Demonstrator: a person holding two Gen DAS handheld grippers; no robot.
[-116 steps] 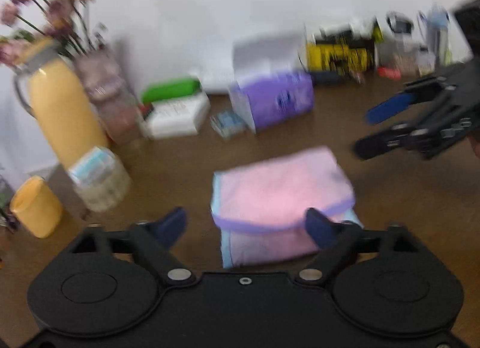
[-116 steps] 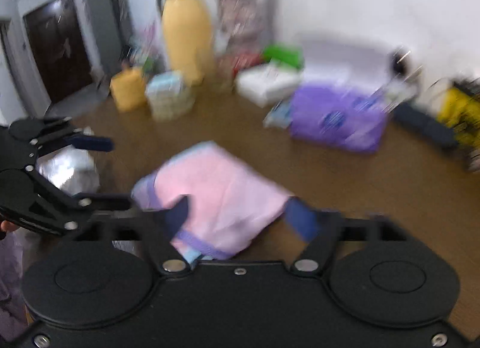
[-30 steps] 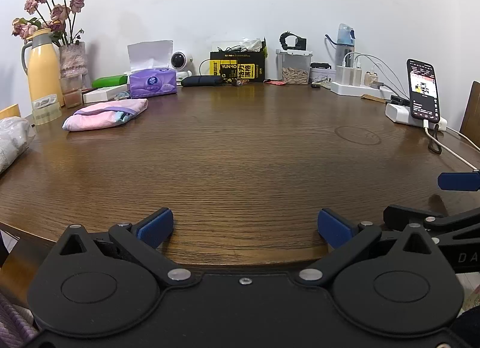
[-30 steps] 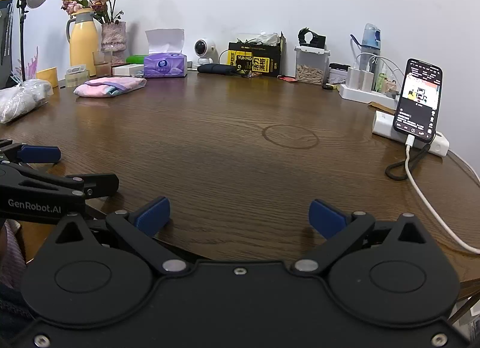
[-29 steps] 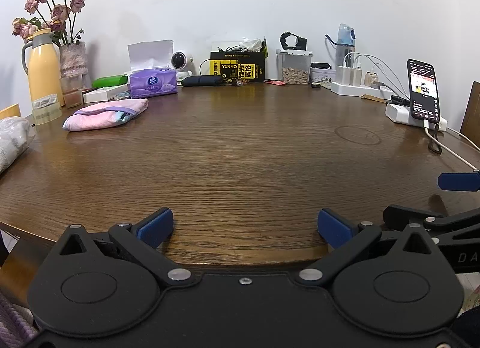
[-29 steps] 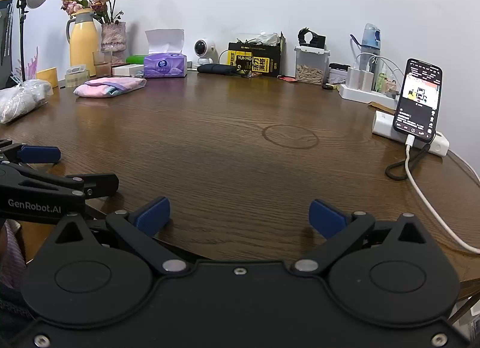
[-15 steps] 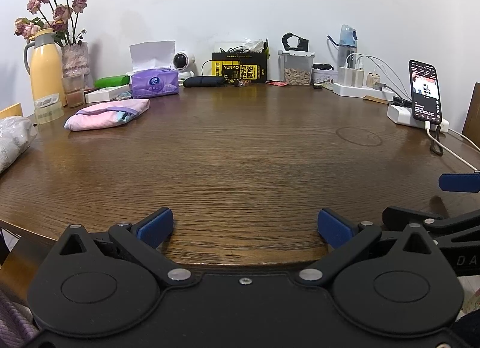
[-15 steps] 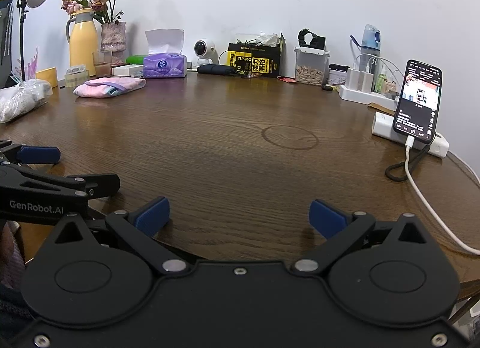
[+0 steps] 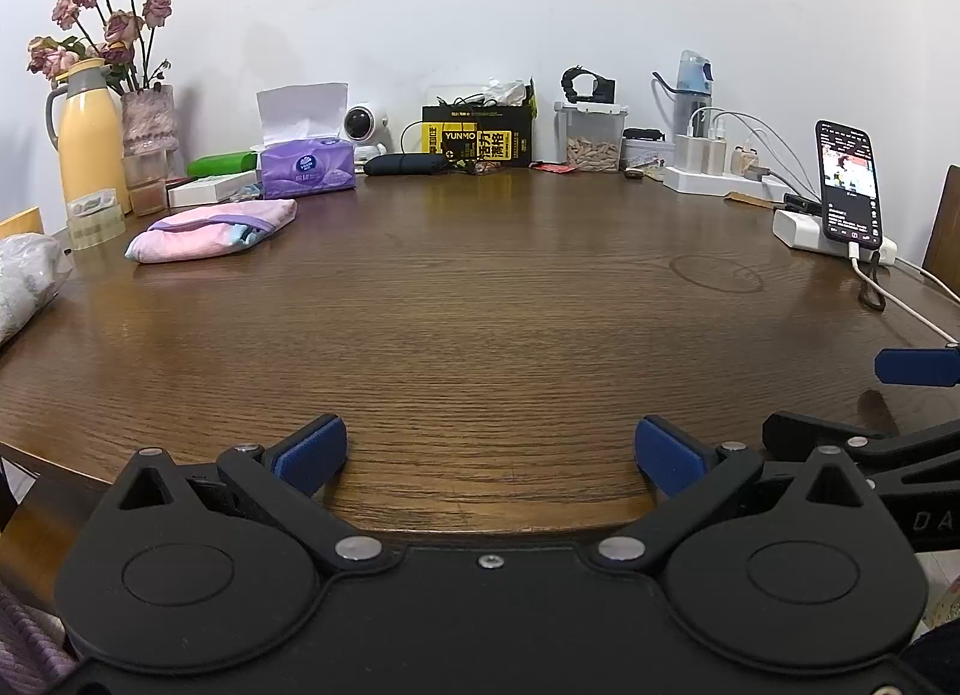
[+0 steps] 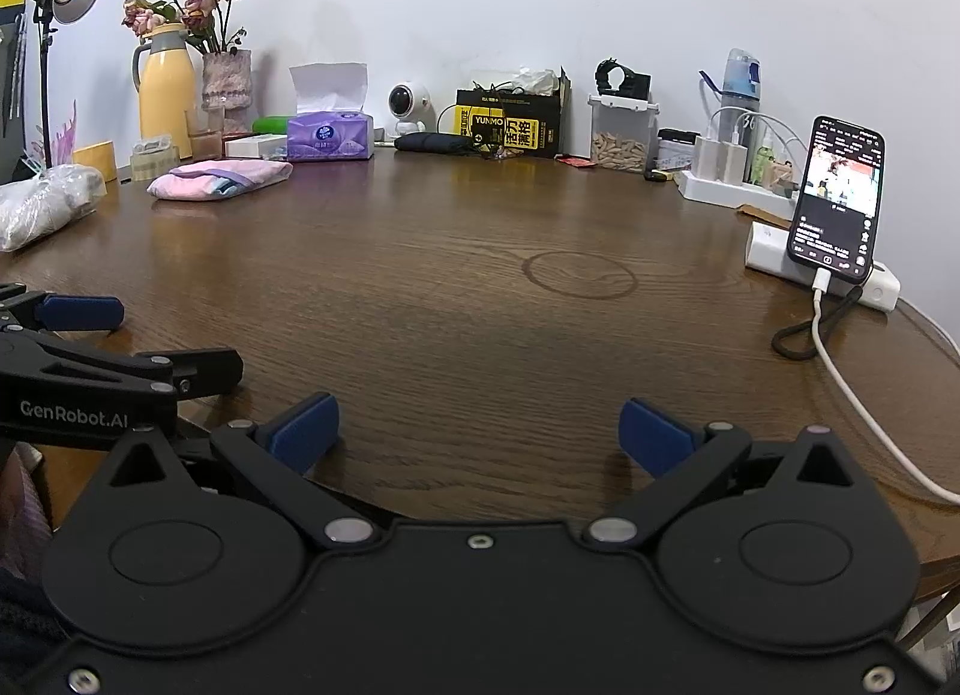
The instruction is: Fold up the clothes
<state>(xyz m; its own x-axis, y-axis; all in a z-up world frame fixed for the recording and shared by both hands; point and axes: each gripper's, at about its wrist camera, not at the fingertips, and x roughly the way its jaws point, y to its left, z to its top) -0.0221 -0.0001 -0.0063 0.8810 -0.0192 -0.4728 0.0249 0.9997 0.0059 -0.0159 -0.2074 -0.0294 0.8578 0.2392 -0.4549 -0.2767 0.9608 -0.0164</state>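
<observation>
a home, most likely a dining or living room: a round wooden table [image 9: 480,299] stands against a plain white wall, its far edge crowded with household things, among them a vase of dried roses [image 9: 147,119], a yellow thermos jug [image 9: 90,155], a tissue box [image 9: 306,167], a charging phone [image 9: 849,185] and a water bottle [image 9: 693,83].

The left gripper [image 9: 491,449] hung wide open at the near edge of the wooden table [image 9: 480,311]. A folded pink cloth [image 9: 211,230] lay far left, just beside a purple tissue box [image 9: 306,166].
</observation>
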